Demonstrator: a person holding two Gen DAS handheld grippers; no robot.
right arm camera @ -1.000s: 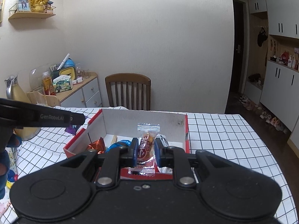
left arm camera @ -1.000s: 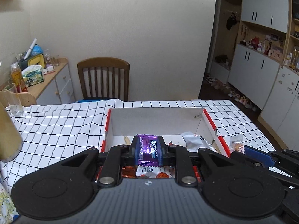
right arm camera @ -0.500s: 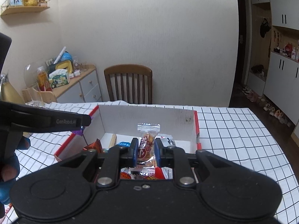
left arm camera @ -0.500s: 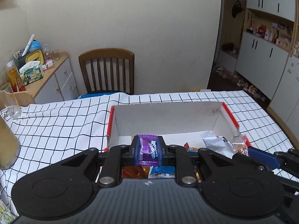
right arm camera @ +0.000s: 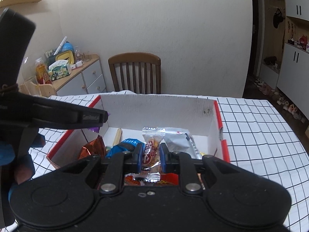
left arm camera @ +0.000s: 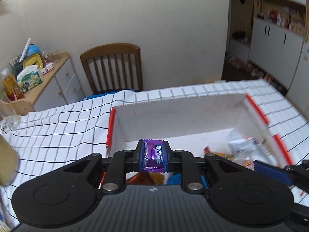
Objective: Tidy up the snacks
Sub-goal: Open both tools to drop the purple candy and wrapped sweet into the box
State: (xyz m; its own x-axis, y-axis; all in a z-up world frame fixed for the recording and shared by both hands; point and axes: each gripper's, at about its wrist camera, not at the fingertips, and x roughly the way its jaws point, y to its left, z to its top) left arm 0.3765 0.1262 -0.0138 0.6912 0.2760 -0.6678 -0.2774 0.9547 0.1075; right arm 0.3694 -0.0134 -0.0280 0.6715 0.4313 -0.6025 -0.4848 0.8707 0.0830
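Note:
My left gripper [left arm camera: 153, 155] is shut on a purple snack packet [left arm camera: 154, 154] and holds it above the near left part of the red-edged white cardboard box [left arm camera: 173, 119]. My right gripper [right arm camera: 151, 157] is shut on an orange-and-clear wrapped snack [right arm camera: 152, 150], held over the near middle of the same box [right arm camera: 158, 108]. Several snacks lie in the box: an orange foil packet [right arm camera: 92, 147], a blue packet [right arm camera: 125, 145] and a silver-white bag [right arm camera: 177, 139]. The left gripper's body [right arm camera: 58, 116] crosses the left of the right wrist view.
The box sits on a white black-grid tablecloth [left arm camera: 58, 127]. A wooden chair [left arm camera: 113, 67] stands behind the table. A sideboard [right arm camera: 77, 77] with bottles and tissues is at the left. White cabinets [left arm camera: 280, 29] stand at the right. A golden jug [left arm camera: 5, 162] stands at the table's left.
Both grippers have moved forward and higher over the box, still holding their snacks. The left wrist view has tilted and swung left, so the box sits further right in it.

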